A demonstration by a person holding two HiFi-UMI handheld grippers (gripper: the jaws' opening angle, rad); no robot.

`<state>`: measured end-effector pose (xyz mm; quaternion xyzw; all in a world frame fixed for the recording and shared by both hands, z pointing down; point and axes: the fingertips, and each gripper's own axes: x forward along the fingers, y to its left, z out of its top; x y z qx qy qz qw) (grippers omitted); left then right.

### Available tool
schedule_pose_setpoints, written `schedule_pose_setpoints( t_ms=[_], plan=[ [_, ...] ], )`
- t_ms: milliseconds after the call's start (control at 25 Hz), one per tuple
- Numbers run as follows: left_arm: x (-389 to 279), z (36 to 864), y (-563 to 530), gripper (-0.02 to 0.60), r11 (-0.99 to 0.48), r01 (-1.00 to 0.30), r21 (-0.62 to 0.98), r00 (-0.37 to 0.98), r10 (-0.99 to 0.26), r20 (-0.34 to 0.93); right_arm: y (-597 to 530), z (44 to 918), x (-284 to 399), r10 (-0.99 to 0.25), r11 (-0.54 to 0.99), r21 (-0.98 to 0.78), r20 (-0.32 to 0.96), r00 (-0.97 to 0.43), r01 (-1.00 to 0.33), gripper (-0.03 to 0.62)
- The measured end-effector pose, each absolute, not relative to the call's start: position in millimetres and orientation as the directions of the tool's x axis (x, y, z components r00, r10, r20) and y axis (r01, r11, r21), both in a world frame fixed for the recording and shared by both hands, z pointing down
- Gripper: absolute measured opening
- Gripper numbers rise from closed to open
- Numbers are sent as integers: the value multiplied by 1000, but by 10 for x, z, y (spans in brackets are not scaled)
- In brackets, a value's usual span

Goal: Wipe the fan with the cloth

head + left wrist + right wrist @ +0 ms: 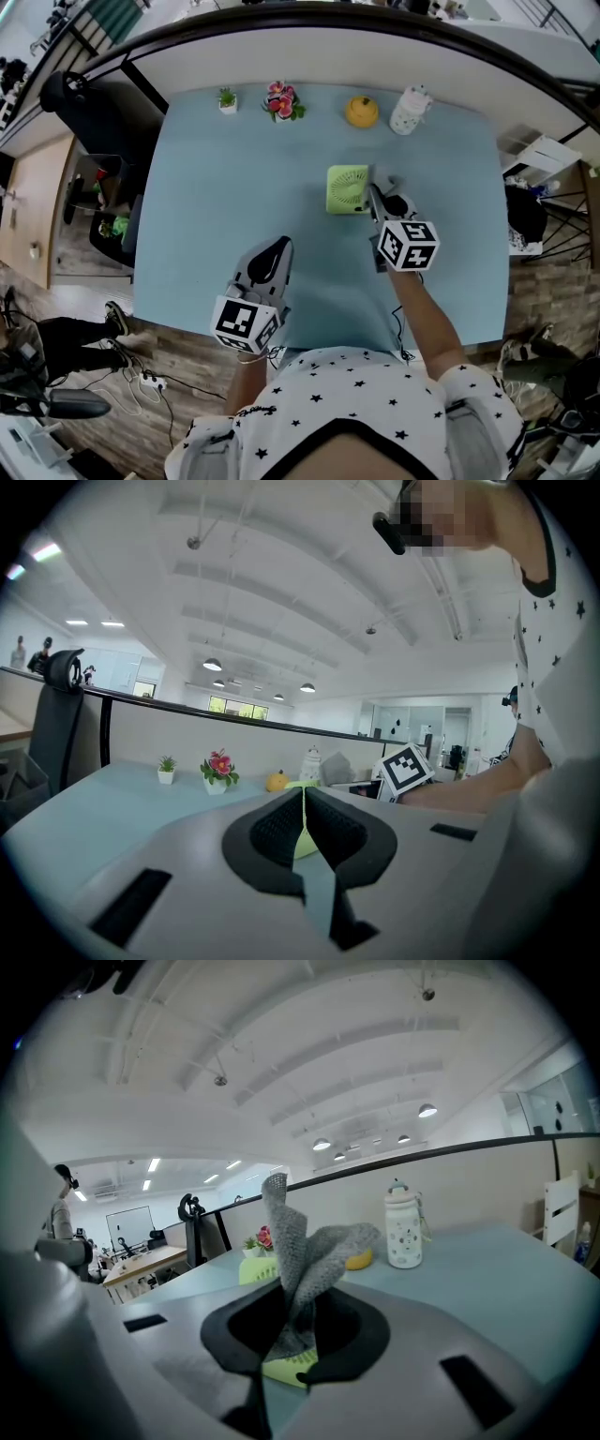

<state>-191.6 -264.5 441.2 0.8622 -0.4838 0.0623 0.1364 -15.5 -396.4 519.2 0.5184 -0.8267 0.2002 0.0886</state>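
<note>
Right of the desk's (206,206) middle: right claw (375,199) with cloth at the fan (347,189)
Right claw (298,1321) clamped on a grey knitted cloth (302,1251); the cloth stands up crumpled out of the jaws, and green fan plastic shows directly beneath and behind them. From the head view the claw tip is just beside the fan's right side; contact not confirmable. The fan is small, light green and square-bodied, nearer the far edge than the near edge. Left claw (278,247) hovers over the near half of the desk, left of the fan and well apart from it; jaws (303,808) pressed together, nothing between them. Along the far edge, left to right: potted plant (228,99), flower pot (282,101), yellow object (362,111), white bottle (410,110)
</note>
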Motion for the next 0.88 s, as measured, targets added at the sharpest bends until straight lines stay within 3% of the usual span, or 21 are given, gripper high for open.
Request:
schedule_pose_setpoints(
  t_ms=[480, 880],
  plan=[
    [-2175, 4389, -2527, 32, -436, -884, 170, 466, -852, 239, -3826, 5273, -945, -716, 554, -221, 366, -594, -803, 49],
    [-2383, 4367, -2424, 32, -387, -907, 167, 418, -875, 245, -3816, 5540, -1137, -676, 561, -223, 432, -597, -797, 51]
  ],
)
